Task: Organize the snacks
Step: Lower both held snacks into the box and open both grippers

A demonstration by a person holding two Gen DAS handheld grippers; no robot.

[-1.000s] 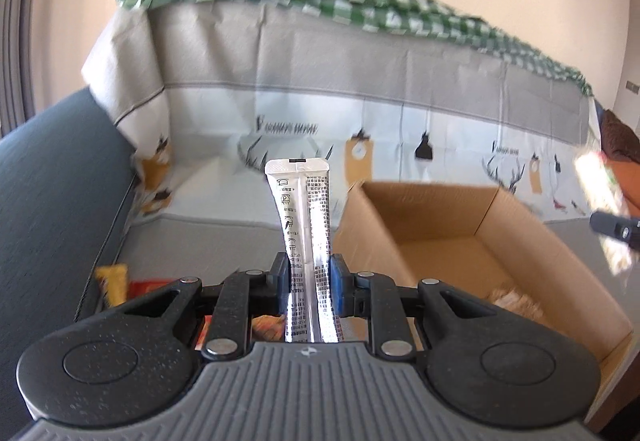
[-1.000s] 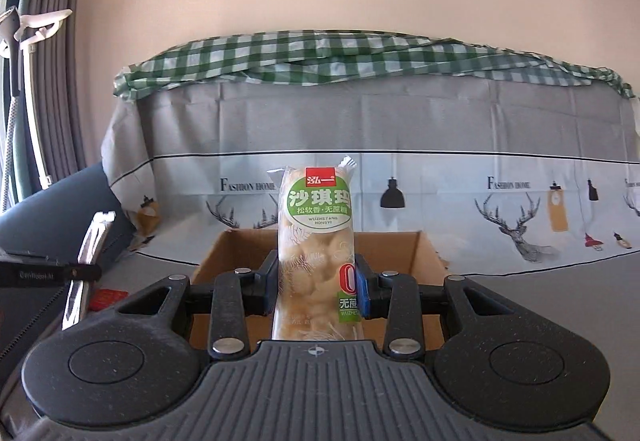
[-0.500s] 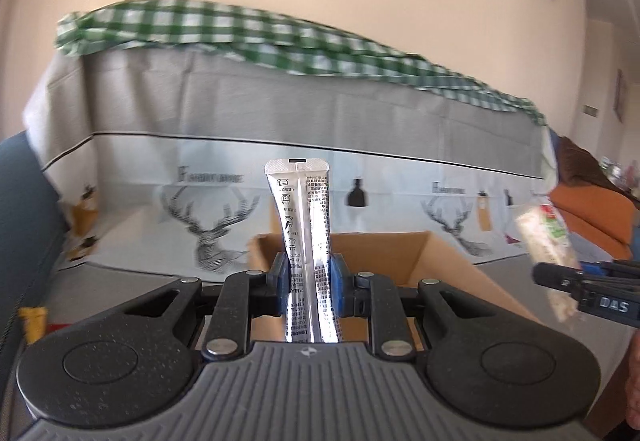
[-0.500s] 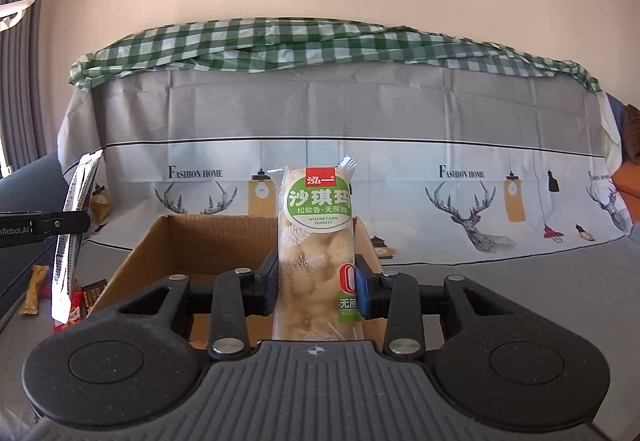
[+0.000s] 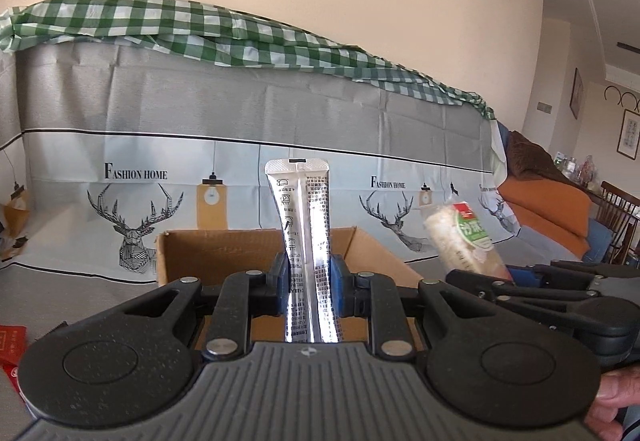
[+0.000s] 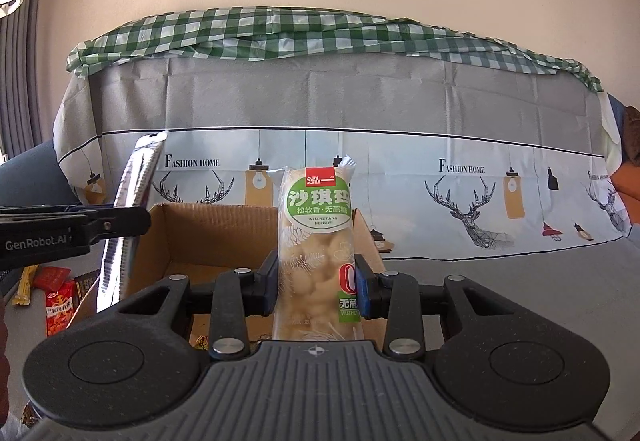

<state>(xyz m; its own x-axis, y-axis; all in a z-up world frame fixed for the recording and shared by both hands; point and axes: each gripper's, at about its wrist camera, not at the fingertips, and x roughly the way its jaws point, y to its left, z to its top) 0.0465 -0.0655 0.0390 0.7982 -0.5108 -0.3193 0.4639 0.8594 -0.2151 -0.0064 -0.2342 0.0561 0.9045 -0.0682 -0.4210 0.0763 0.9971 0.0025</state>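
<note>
At the far left, loose snacks (image 6: 56,295) lie on the grey cover: a red pack, a yellow stick, a red sachet. Your left gripper (image 5: 308,281) has its blue pads pressed onto a silver sachet (image 5: 302,225), upright, narrow, with black print too small to read; its arm reads "GenRobot.AI". Behind and below both grippers sits the open cardboard box (image 6: 208,233). Your right gripper (image 6: 316,287) is clamped on a clear pastry pack (image 6: 316,241), upright above the box, pale puffed pieces showing through. Its green label reads "沙琪玛", "WUZHETANG HONGYI", with a red tag above and a red "0" lower right. The deer-print cloth (image 6: 460,201) behind says "FASHION HOME".
</note>
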